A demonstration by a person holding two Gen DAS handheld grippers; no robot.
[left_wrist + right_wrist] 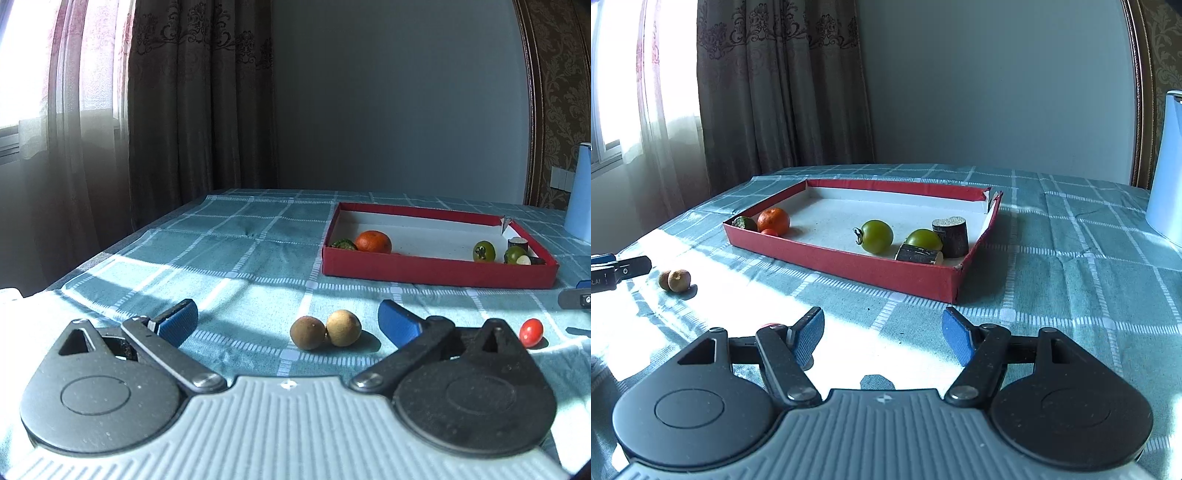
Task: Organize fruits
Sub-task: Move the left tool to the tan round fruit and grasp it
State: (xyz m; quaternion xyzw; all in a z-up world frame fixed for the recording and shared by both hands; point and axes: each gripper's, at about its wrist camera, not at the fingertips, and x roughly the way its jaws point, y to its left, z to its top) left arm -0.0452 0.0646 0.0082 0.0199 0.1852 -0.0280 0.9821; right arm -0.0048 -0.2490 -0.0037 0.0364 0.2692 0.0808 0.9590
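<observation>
Judging the collecting step unfinished, we find left gripper [288, 319] spread wide around two brown fruits [325, 328]; right gripper [882, 332] apart, empty. Red tray [436, 271] at one o'clock awaits them.

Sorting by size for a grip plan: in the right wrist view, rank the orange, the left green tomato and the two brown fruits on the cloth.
Largest to smallest:
1. Green tomato and orange: alike; orange lies farther, so unsure.
2. Brown fruits: clearly smaller, alike.
</observation>
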